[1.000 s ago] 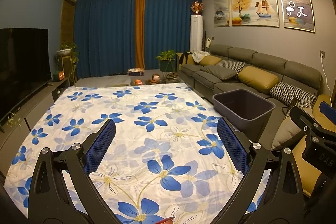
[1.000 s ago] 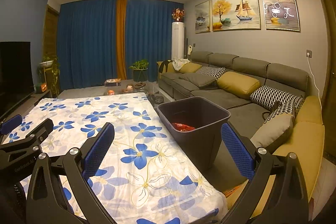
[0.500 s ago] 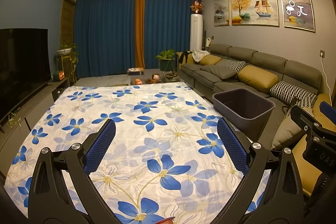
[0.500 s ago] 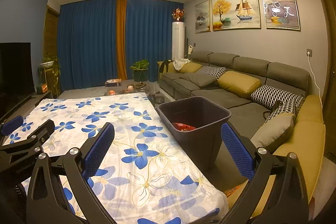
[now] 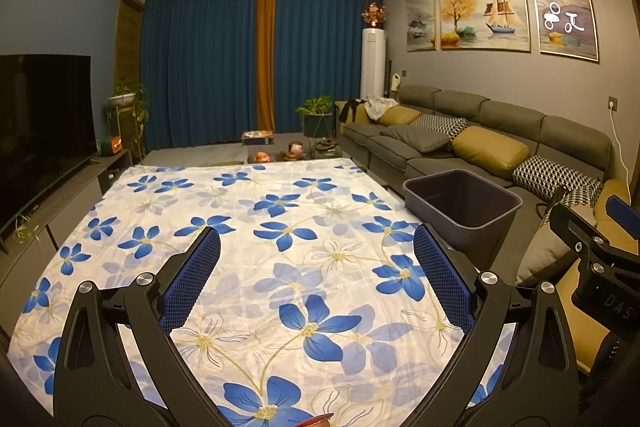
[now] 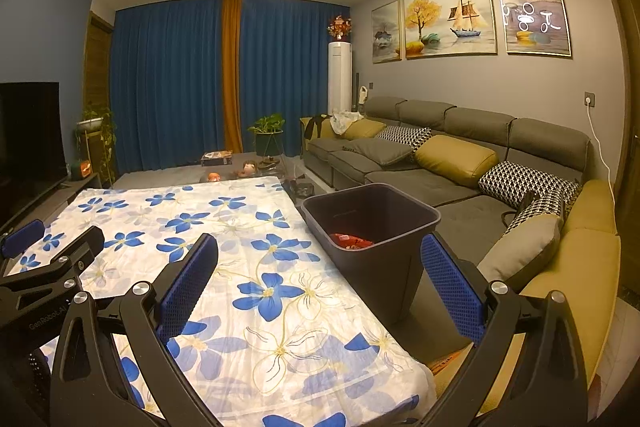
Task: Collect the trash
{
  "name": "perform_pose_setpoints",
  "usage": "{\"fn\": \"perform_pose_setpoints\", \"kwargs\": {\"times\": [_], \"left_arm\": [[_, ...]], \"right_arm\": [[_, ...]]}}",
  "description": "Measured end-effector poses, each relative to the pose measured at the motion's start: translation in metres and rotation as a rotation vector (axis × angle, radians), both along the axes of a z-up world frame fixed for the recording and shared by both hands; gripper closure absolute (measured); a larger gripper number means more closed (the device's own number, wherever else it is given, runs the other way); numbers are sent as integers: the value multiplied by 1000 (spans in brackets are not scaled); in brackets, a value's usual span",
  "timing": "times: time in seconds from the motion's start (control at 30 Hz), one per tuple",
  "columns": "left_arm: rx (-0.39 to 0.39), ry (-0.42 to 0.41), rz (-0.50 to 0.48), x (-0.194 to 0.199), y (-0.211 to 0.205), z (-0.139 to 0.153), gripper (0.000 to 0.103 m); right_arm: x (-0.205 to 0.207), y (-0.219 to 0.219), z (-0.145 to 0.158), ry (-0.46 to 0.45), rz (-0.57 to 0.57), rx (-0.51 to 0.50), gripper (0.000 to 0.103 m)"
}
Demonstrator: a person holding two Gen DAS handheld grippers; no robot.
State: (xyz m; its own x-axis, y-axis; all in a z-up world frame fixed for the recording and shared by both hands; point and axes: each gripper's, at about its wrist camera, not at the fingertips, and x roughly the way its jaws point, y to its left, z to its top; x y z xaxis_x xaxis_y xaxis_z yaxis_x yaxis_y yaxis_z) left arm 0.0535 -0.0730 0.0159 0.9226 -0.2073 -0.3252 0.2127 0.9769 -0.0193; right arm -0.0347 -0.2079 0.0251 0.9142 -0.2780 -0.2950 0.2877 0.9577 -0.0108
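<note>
Two claws, both wide and holding nothing: my left claw (image 5: pixel 316 259) over the flowered desk (image 5: pixel 240 211), my right claw (image 6: pixel 320 267) nearer the bin (image 6: pixel 372 227) off the desk's right edge, red trash (image 6: pixel 350 241) lying inside it.

Left gripper (image 5: pixel 316 259) and right gripper (image 6: pixel 320 267): black angular frames showing silver round screws at the joints; fingers (image 5: pixel 192 279) wearing blue dimpled pads; pale lettering showing on the housings, partly legible as "GenRobot.AI".
</note>
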Motion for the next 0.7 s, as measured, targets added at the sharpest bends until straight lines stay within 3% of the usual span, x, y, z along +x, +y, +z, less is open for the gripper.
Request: {"fn": "perform_pose_setpoints", "kwargs": {"times": [0.7], "left_arm": [[-3,3,-5,-2,-2,-2,7]], "right_arm": [[0,-1,-1,0,1,2,5]]}}
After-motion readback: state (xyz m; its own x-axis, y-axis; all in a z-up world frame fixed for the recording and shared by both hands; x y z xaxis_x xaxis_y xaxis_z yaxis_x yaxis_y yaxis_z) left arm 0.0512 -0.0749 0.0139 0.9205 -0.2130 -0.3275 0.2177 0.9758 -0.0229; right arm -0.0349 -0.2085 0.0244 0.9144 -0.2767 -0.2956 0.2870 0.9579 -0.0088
